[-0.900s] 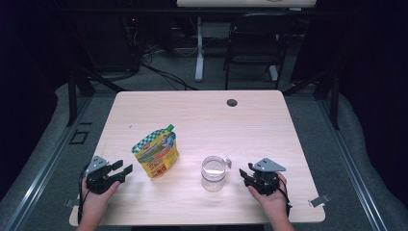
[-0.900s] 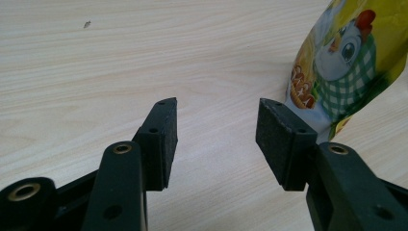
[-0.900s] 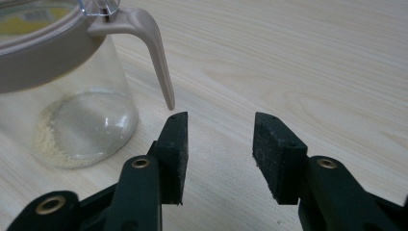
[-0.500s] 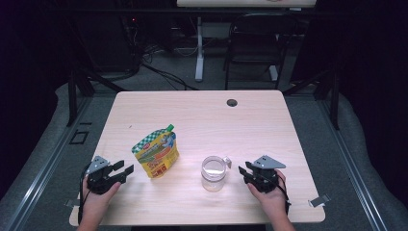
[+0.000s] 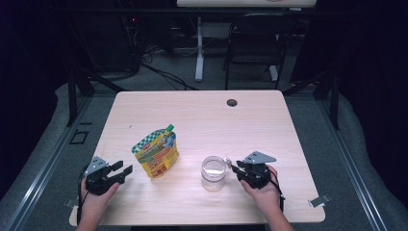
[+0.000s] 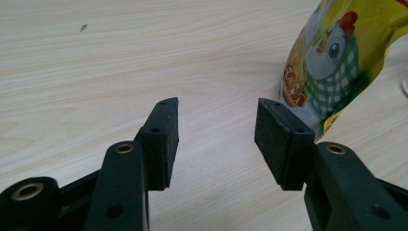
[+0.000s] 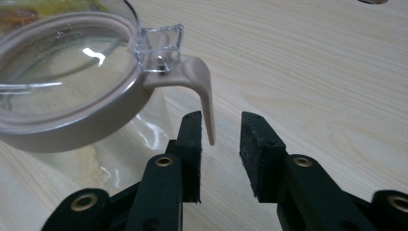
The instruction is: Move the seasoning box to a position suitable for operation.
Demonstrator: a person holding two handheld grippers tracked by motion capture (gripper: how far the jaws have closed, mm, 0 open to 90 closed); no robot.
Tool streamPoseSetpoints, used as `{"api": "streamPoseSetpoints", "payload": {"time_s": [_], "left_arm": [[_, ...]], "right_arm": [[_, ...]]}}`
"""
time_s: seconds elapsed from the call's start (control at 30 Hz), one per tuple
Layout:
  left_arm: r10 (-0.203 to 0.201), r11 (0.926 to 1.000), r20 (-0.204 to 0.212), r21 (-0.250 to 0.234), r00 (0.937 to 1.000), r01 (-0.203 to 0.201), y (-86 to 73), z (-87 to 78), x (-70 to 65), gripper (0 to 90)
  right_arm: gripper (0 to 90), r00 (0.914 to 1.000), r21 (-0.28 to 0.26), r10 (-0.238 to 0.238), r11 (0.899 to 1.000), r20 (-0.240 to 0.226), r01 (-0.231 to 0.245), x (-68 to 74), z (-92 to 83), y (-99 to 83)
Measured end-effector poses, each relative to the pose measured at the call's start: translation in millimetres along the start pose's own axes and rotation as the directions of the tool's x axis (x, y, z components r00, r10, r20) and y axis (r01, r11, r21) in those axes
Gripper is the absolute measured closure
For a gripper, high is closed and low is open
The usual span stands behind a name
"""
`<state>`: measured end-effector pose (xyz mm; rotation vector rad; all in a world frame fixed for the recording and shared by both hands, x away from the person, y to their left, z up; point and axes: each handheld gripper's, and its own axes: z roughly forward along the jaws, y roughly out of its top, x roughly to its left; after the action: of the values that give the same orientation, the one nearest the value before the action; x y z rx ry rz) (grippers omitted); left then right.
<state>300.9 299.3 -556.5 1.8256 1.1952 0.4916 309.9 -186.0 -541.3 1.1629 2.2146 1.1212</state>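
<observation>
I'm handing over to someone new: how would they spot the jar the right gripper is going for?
On the light wooden table, look at the near edge, right of the yellow snack pouch. The jar stands just in front of the right gripper. It is the clear one with a beige rim, see-through lid and a beige latch lever hanging down its side.

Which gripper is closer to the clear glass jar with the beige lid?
Right. The right gripper has its open jaws around the latch of the clear glass jar; the left gripper sits beyond the yellow pouch.

Clear jar [image 5: 213,173] upright, lid shut — latch lever [image 7: 204,98] hanging
</observation>
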Motion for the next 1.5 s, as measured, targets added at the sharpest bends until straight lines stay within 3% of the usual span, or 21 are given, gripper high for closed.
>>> {"api": "streamPoseSetpoints", "payload": {"time_s": [0.33, 0.43, 0.63, 0.93, 1.03, 1.27, 1.5], "left_arm": [[0.001, 1.0000, -0.008, -0.003, 1.0000, -0.001, -2.4, -3.2, -0.6, 51.4], [0.002, 1.0000, -0.010, 0.007, 1.0000, -0.002, -3.5, -4.5, -1.0, 52.5], [-0.003, 1.0000, -0.010, -0.008, 0.9999, 0.002, -4.1, -5.3, -2.3, 53.1], [0.007, 1.0000, -0.005, 0.005, 1.0000, -0.007, -3.7, -4.8, -3.9, 52.7], [0.006, 1.0000, 0.006, 0.000, 1.0000, -0.006, -3.6, -5.3, -4.0, 53.1], [0.008, 1.0000, 0.010, 0.003, 0.9999, -0.009, -2.8, -8.1, -5.7, 56.9], [0.012, 0.9999, 0.013, -0.004, 0.9998, -0.012, -1.4, -8.4, -11.4, 60.4]], "right_arm": [[78.0, 0.9998, -0.008, 0.011, 1.000, -0.017, -0.011, 4.9, 15.1, 7.7], [84.5, 0.9998, 0.001, -0.014, 1.000, 0.014, 0.014, 9.1, 17.6, 7.7], [85.7, 0.9987, 0.005, -0.035, 0.999, 0.036, 0.035, 11.5, 16.8, 8.4], [85.3, 0.9970, 0.021, -0.029, 0.999, 0.071, 0.028, 17.5, 9.1, 6.7], [85.0, 0.9973, 0.016, -0.019, 1.000, 0.071, 0.017, 19.2, 7.1, 6.0], [86.1, 0.9969, 0.042, -0.050, 0.998, 0.060, 0.048, 34.2, 2.9, 2.7], [85.4, 0.9978, 0.050, -0.022, 0.999, 0.063, 0.018, 42.8, -2.8, -0.8]]}}
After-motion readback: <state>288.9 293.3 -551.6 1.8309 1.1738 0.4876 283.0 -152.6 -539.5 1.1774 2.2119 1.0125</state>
